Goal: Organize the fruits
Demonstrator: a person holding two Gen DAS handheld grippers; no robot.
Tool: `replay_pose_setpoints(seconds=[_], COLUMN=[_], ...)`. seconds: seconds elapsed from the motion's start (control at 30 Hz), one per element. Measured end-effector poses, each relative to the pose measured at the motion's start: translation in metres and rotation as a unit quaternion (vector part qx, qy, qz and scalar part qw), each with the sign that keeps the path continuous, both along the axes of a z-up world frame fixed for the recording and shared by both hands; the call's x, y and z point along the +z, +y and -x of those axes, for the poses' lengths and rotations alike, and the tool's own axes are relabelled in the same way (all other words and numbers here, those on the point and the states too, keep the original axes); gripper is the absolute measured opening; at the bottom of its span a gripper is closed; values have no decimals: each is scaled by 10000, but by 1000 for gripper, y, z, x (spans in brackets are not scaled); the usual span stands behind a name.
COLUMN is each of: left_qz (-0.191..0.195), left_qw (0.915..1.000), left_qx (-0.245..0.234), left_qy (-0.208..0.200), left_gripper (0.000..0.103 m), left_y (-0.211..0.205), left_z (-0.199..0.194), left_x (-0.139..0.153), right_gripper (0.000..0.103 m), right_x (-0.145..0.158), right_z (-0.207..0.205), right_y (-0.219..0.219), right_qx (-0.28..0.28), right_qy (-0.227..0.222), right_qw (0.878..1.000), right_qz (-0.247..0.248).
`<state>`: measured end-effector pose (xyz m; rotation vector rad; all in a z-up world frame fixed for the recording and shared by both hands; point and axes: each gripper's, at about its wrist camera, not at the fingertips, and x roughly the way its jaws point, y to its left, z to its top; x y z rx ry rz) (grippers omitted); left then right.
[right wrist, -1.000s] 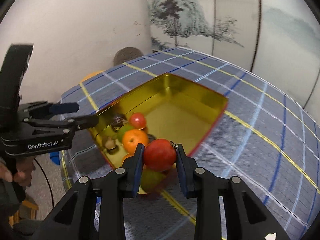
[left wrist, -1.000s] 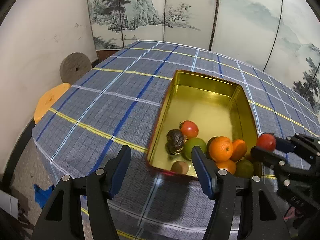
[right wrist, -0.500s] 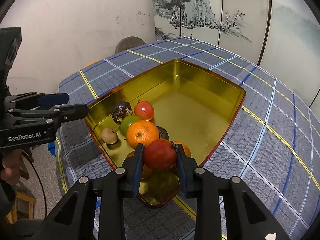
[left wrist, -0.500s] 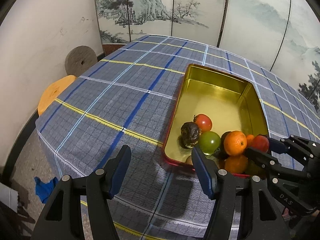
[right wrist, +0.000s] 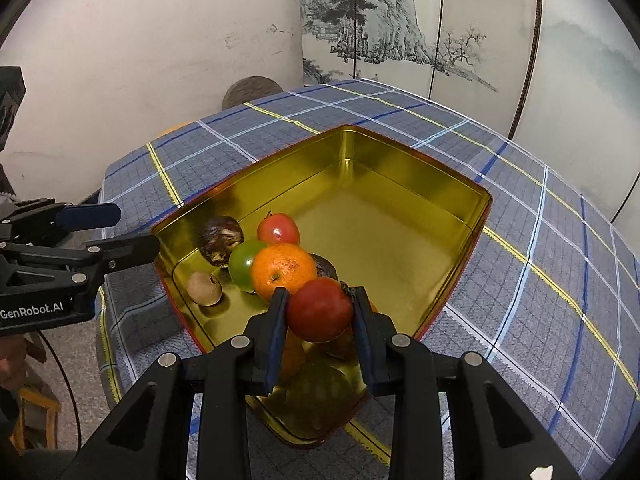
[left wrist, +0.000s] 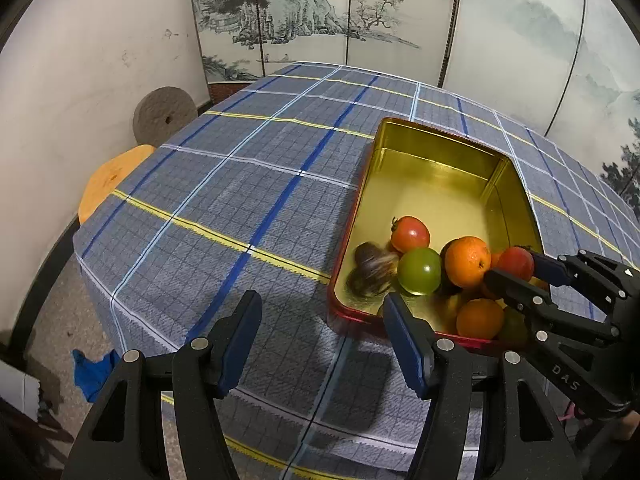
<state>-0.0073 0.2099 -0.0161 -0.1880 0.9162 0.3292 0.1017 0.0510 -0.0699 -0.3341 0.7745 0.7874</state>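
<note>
From the left wrist, we are holding our left gripper [left wrist: 320, 340] spread and empty over the cloth beside the gold tin [left wrist: 436, 148], while the dark fruit [left wrist: 372, 272] blurs, seemingly rolling. From the right wrist, our right gripper [right wrist: 318, 316] is clenching the red fruit [right wrist: 319, 309], now lowered over the tin's piled corner, so release seems near.

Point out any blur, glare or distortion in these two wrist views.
Left wrist view: the dark wrinkled fruit is motion-smeared; fisheye bends the tablecloth lines. Right wrist view: sharp; the gold tin walls mirror the fruit, and glare spots the orange.
</note>
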Motion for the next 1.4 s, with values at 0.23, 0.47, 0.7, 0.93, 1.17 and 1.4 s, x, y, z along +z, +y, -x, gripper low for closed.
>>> replay_pose_setpoints(seconds=[0.23,0.47,0.7,0.93,1.17,1.4], left_qz=[-31,-44,-56,-105,-137,-175], left_qw=[10000,10000,10000,9999,9999,9998], left_qx=[-4,10,-21,-10,-53,-97], left_qy=[28,31,10,-31,-47,-36], left_gripper=[64,64,64,64,64,64], left_y=[-1,-3,-7,-11,-18,-24], left_z=[4,5,9,11,11,11], left_x=[-1,-1,1,7,9,10], right_gripper=[31,33,37,51,60,65], right_x=[0,1,1,12,22,20], right_z=[1,4,8,14,27,33], right_y=[4,4,2,-8,-19,-28], right_qx=[-25,-31,-103,-220,-305,-468], right_qy=[-12,13,104,114,161,232], right_qw=[10000,10000,9998,9994,9990,9984], right_qz=[-39,-55,-97,-259,-296,-193])
